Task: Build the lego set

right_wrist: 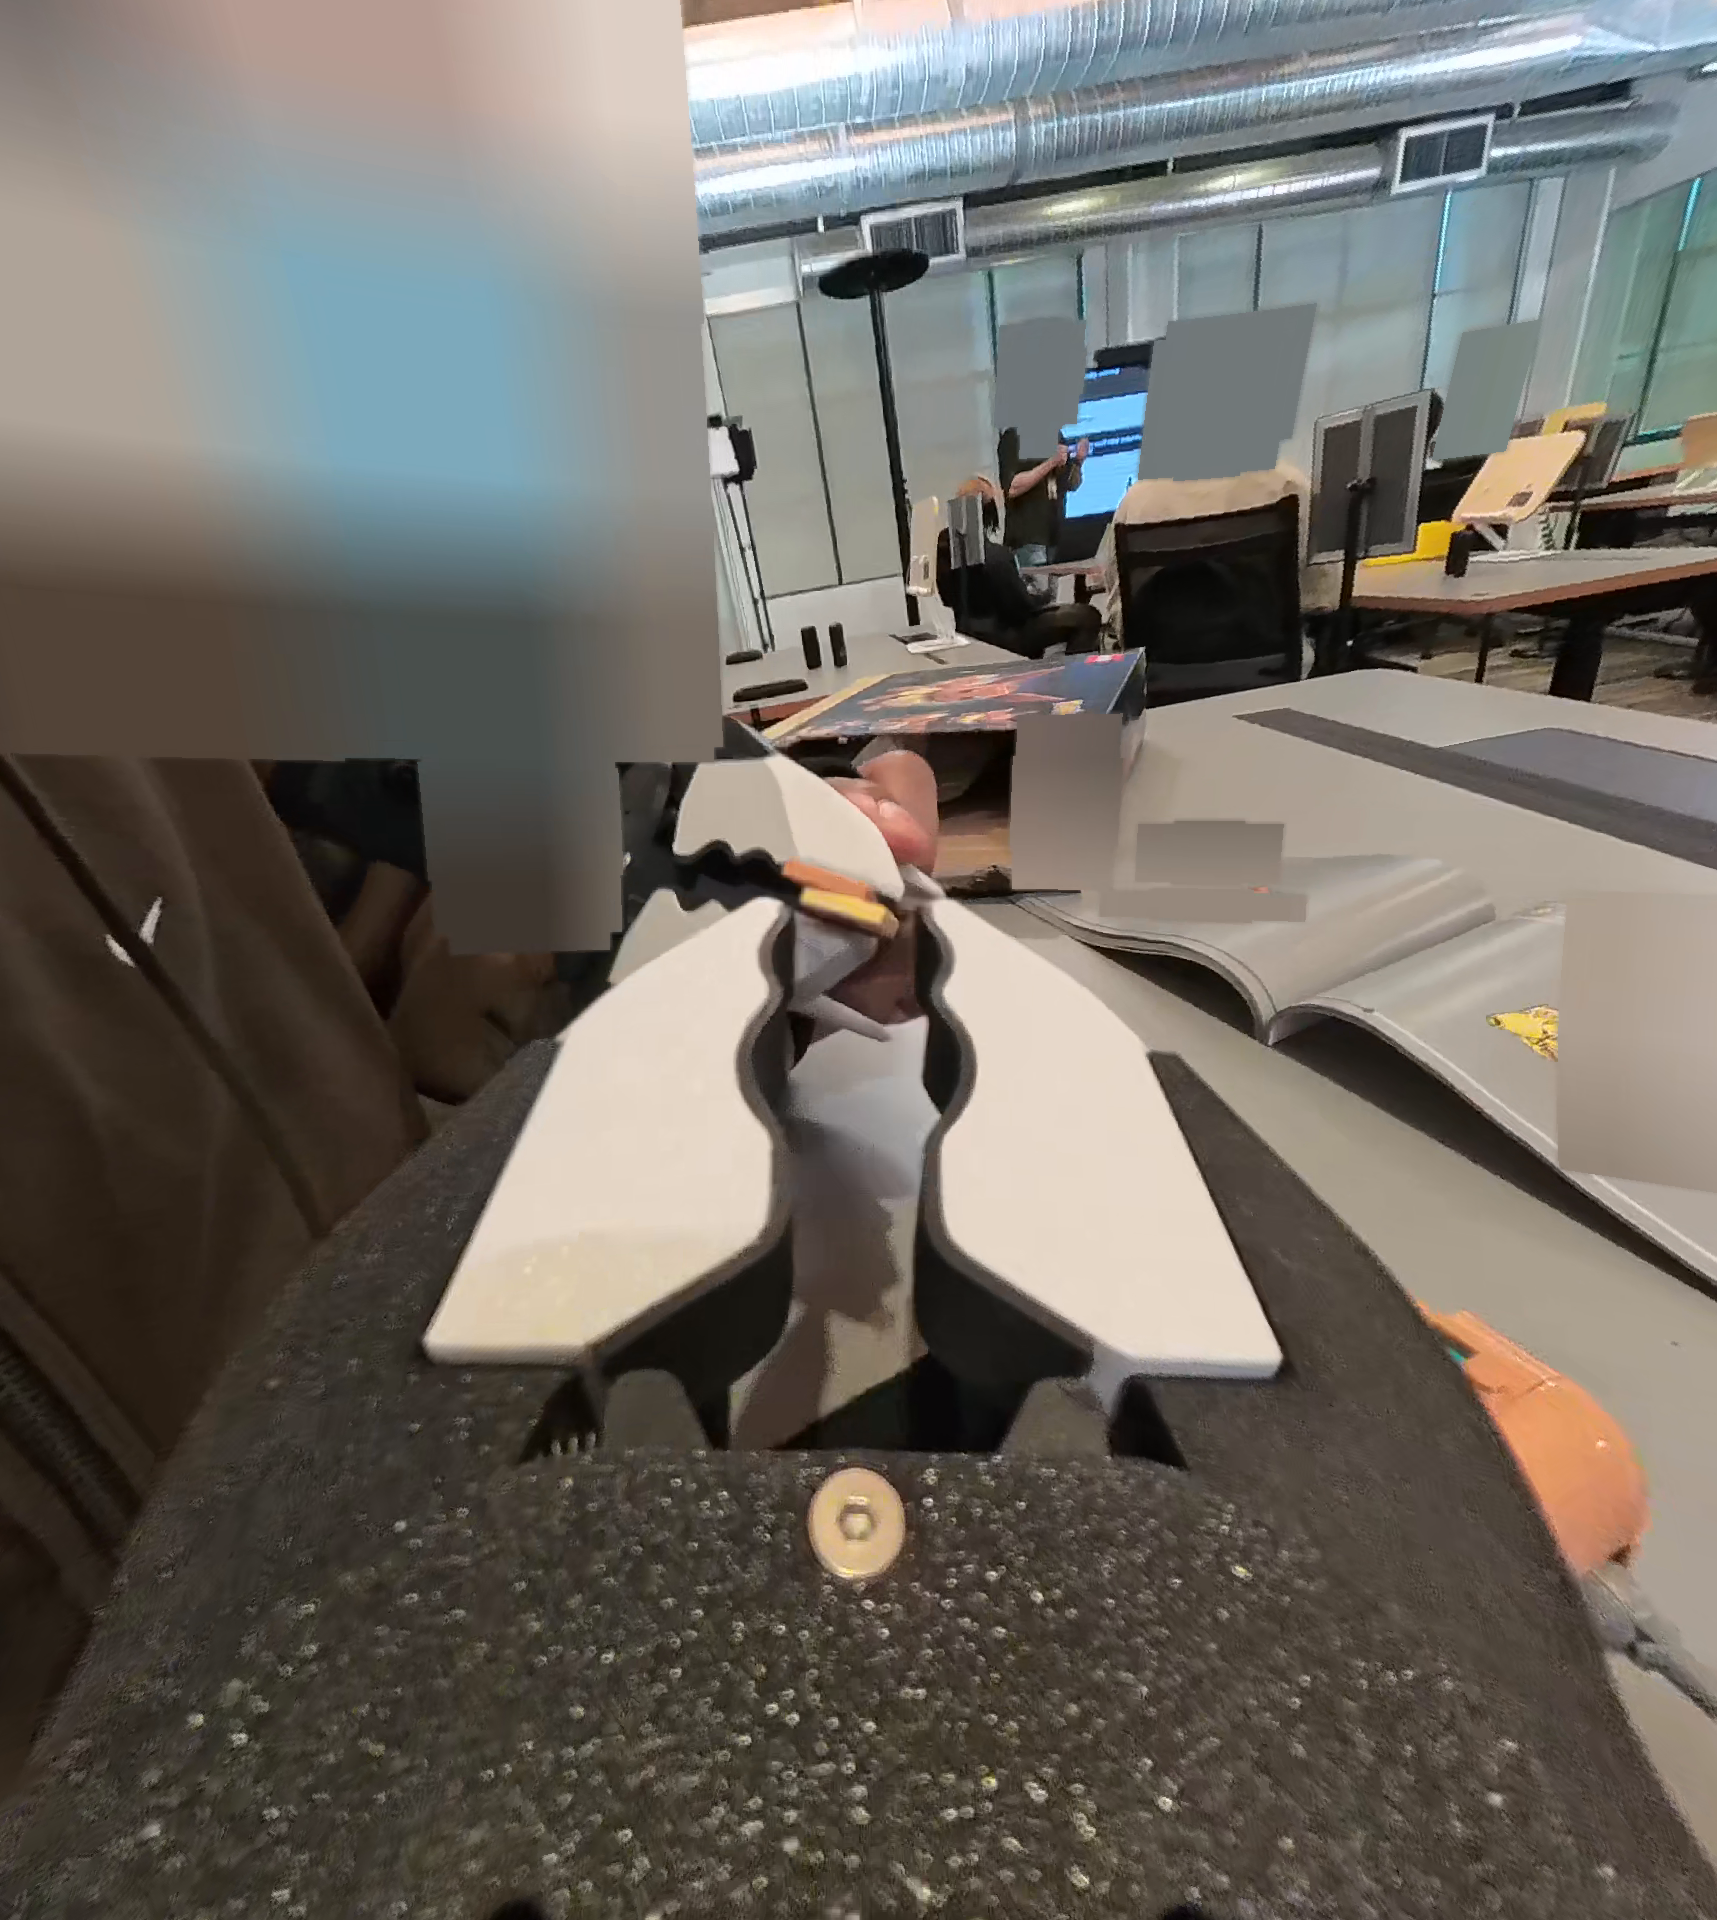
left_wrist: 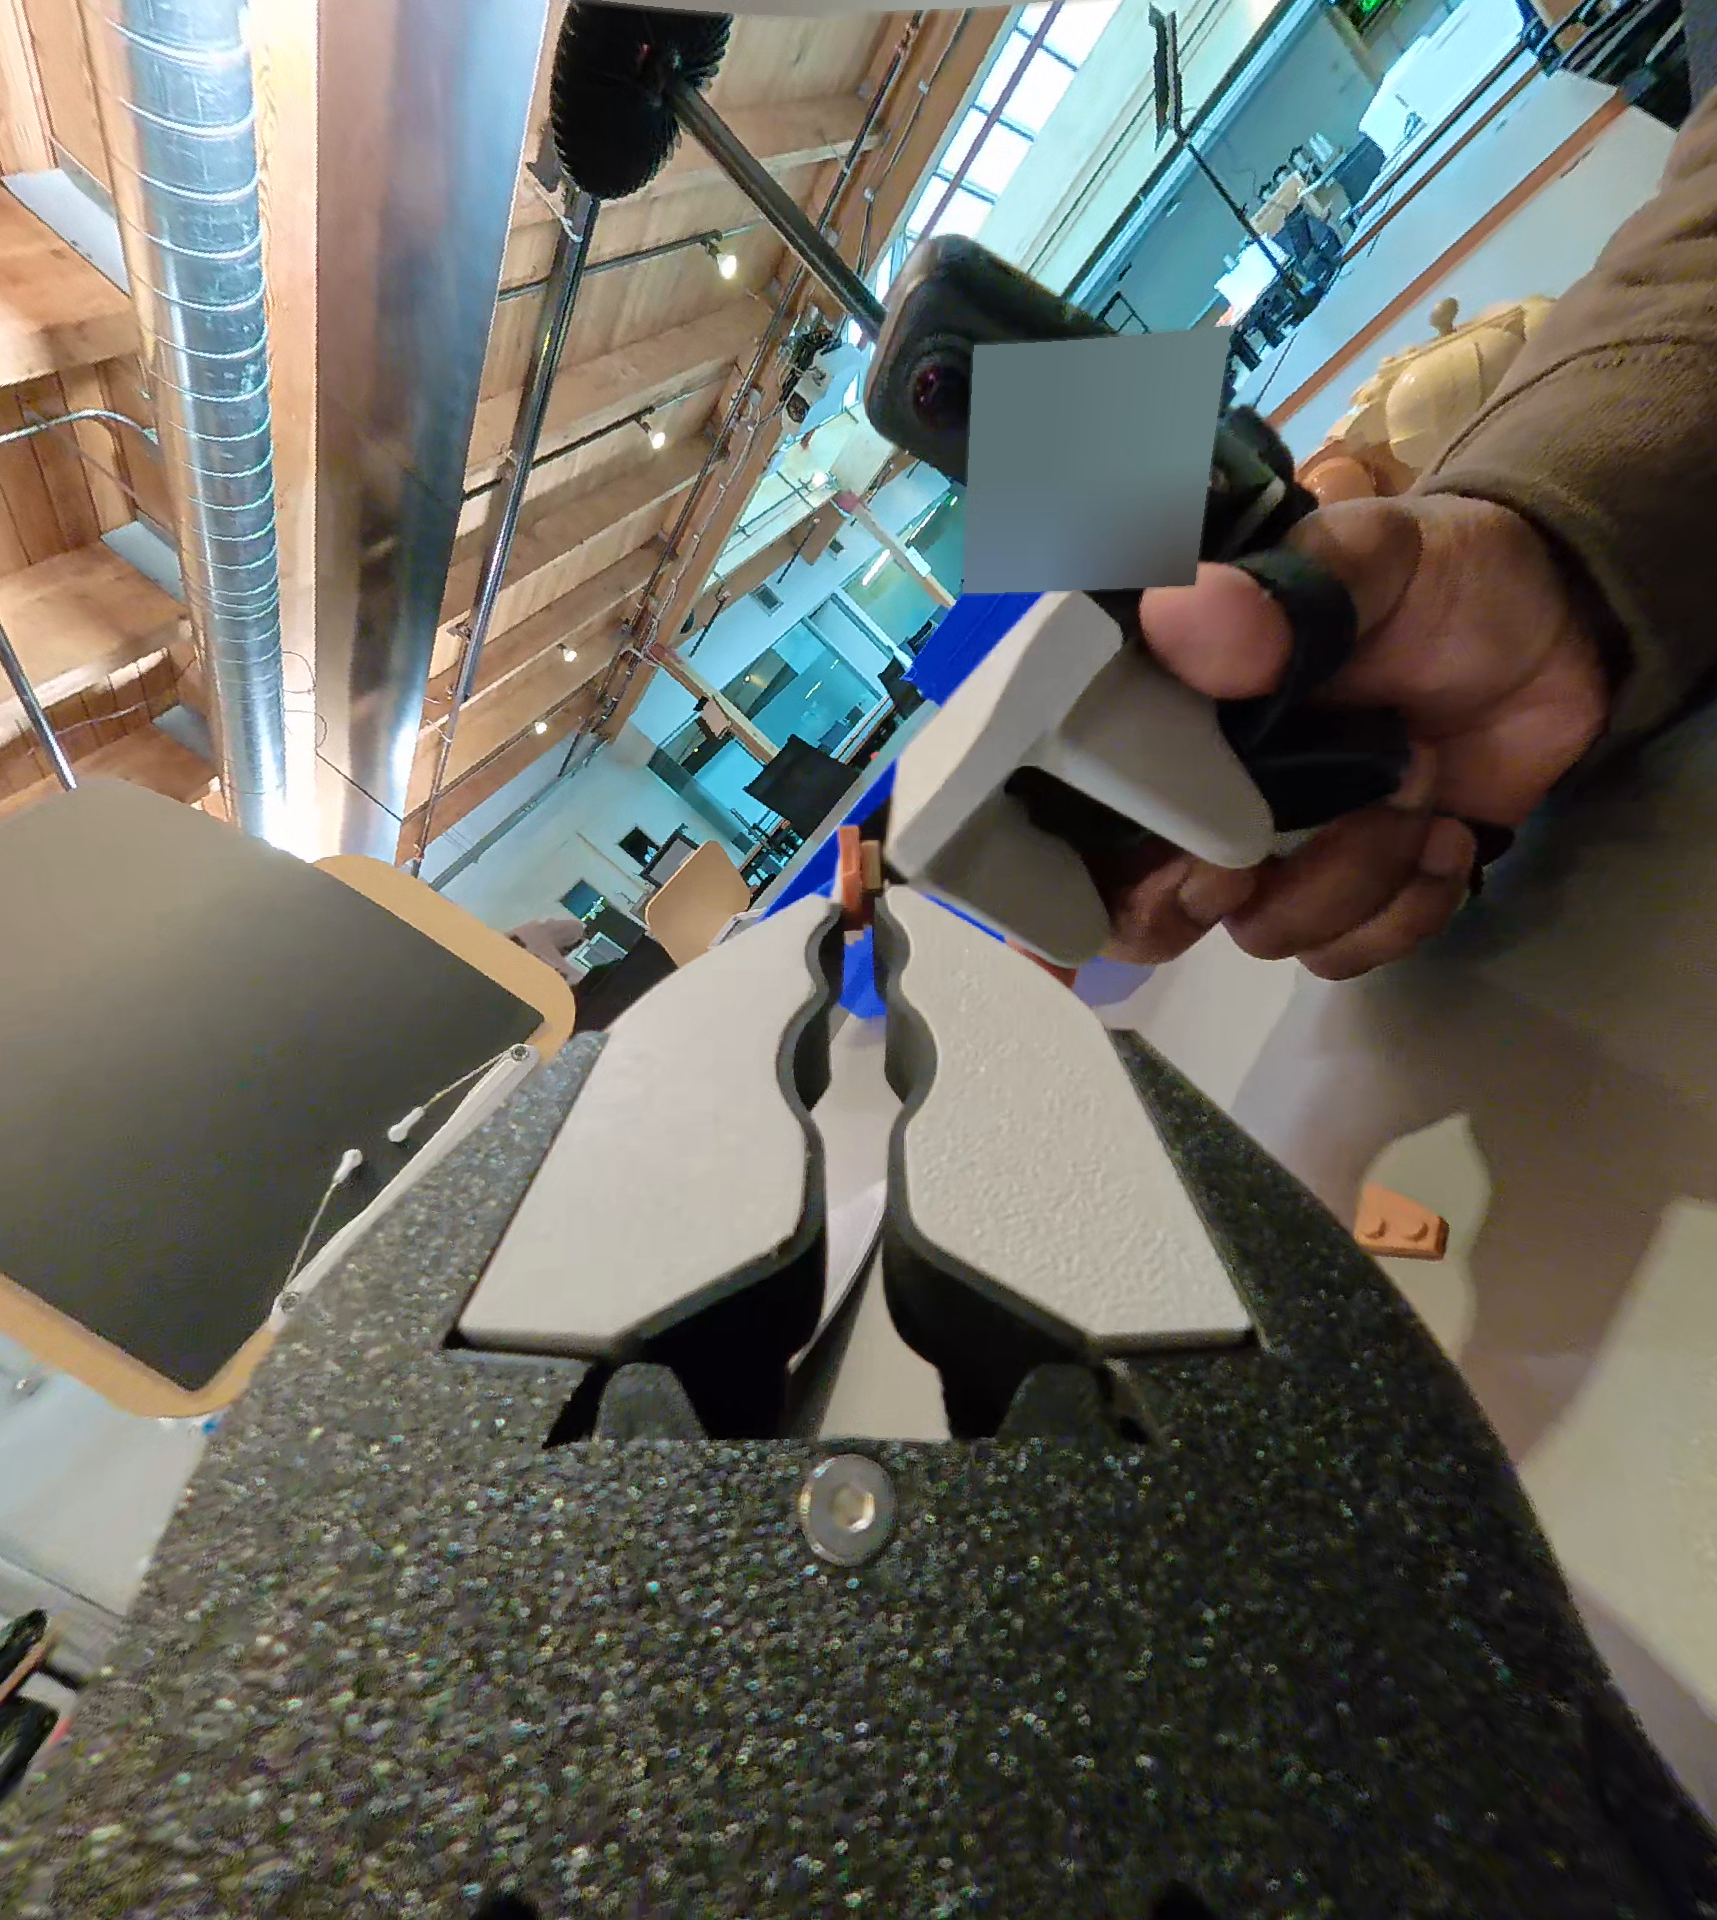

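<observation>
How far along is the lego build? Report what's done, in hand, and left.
Done: an orange built section sits on the grey table. In hand: the left gripper has its jaws shut on small orange stacked pieces, with the right gripper at them. Left: a loose orange plate lies unused, and the instruction booklet lies open.

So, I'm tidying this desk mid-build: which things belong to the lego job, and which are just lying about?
Part of the job:
- left gripper and right gripper, meeting around small orange pieces
- loose orange plate on the table
- open instruction booklet
- set box

Lying about:
- chair
- office chair
- floor lamp
</observation>
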Tool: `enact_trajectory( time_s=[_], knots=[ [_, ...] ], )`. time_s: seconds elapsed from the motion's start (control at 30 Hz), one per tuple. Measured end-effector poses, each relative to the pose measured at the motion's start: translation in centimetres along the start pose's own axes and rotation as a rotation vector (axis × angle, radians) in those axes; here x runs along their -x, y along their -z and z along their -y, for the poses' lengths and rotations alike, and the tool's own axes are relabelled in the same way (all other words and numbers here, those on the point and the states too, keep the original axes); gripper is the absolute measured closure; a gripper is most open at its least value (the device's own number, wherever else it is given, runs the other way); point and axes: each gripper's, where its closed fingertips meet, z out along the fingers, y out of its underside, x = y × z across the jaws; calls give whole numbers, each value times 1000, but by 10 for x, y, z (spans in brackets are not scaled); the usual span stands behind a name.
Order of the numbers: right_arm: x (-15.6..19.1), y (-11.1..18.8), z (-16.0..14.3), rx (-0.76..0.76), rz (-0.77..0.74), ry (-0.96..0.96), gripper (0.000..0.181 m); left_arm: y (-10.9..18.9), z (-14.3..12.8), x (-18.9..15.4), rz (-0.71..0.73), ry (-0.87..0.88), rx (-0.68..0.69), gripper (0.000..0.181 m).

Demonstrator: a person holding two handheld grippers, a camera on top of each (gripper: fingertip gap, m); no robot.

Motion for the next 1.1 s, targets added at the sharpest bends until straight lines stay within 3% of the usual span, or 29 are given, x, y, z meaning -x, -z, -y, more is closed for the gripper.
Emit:
enact_trajectory(
  time_s=[0.13, 0.33, 0.47, 0.83, 1.1],
  knots=[
    [-7, 6, -22, 207, 39, 38, 144, 1, -8, 10, 13, 85, 27, 176],
    [-18, 38, -83, 673, -10, 101, 152, 3, -24, 15, -18, 234, 90, 176],
    [-9, 39, -114, 838, -65, 79, 156, 2, -28, 8, -109, 435, 103, 176],
    [-8, 35, -128, 996, -200, 123, 158, 4, -45, -2, -289, 1025, 141, 176],
    [-8, 33, -129, 985, -234, 132, 162, 9, -43, 7, -371, 1414, 56, 176]
  ],
)
